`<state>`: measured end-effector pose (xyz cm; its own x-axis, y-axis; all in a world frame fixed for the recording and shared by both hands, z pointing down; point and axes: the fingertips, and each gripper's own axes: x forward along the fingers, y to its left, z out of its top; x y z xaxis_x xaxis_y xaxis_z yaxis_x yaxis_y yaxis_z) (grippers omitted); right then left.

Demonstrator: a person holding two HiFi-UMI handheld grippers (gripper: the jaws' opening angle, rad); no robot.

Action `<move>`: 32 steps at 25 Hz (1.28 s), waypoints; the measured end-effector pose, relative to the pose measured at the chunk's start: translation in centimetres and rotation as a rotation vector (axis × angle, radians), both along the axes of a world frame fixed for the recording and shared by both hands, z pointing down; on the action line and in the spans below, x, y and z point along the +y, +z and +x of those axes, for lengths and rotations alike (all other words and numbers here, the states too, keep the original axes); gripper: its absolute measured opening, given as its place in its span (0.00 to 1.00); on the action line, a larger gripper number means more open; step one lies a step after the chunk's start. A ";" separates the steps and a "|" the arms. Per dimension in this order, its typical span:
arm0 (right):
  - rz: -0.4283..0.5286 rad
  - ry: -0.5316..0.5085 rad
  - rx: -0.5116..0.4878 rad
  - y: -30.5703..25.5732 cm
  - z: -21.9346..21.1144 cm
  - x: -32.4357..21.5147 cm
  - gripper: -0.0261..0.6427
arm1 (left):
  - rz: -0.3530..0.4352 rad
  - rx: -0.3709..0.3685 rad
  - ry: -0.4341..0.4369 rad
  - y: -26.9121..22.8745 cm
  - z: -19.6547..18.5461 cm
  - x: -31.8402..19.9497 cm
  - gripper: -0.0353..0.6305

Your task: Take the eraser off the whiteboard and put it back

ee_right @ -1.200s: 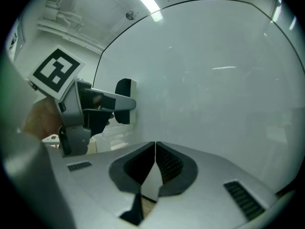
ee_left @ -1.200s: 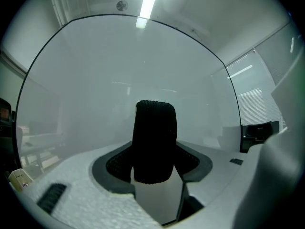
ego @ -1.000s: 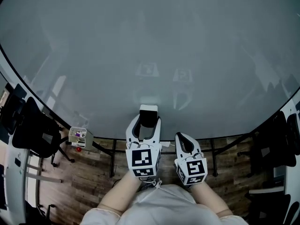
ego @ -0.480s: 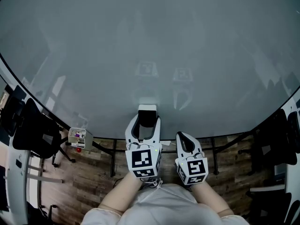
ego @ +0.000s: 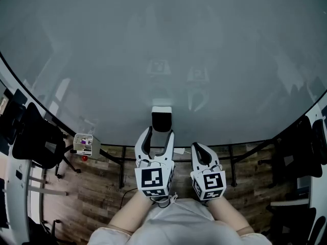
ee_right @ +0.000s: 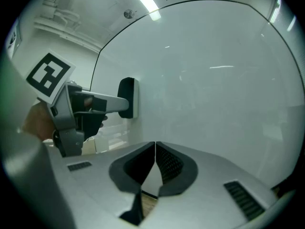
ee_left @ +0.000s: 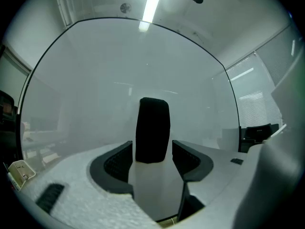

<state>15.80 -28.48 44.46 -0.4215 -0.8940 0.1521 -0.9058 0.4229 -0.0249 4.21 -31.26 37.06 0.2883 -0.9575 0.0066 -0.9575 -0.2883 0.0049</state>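
Black-and-white block eraser [ego: 161, 119] seated on grey whiteboard [ego: 163, 45], twelve o'clock of left gripper [ego: 160, 131]; jaws just widened, clear. Recommend straight withdrawal. Right gripper [ego: 199, 148] closed, idle.

No readable words, numbers or brand names anywhere. Only square black-and-white code markers, without letters: one on cube of left gripper [ego: 160, 136], one on cube of right gripper [ego: 199, 148]. Coloured print on small box [ego: 84, 144] at left, too small to read.
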 end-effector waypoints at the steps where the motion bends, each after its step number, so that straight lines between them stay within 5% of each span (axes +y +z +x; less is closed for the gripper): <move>1: -0.004 -0.005 0.004 0.2 -0.2 0.2 0.08 | -0.011 0.005 0.004 0.5 -0.1 0.3 0.44; 11: -0.020 -0.051 0.008 1.3 -2.1 2.0 0.08 | -0.104 -0.070 0.002 6.1 -0.8 3.1 0.12; 19: -0.015 -0.053 0.026 1.5 -2.4 2.5 0.08 | -0.190 -0.027 0.040 7.6 -0.3 4.1 0.08; 32: 0.047 -0.071 0.003 -0.2 -2.4 2.5 0.08 | -0.137 -0.050 0.075 7.1 0.9 4.3 0.08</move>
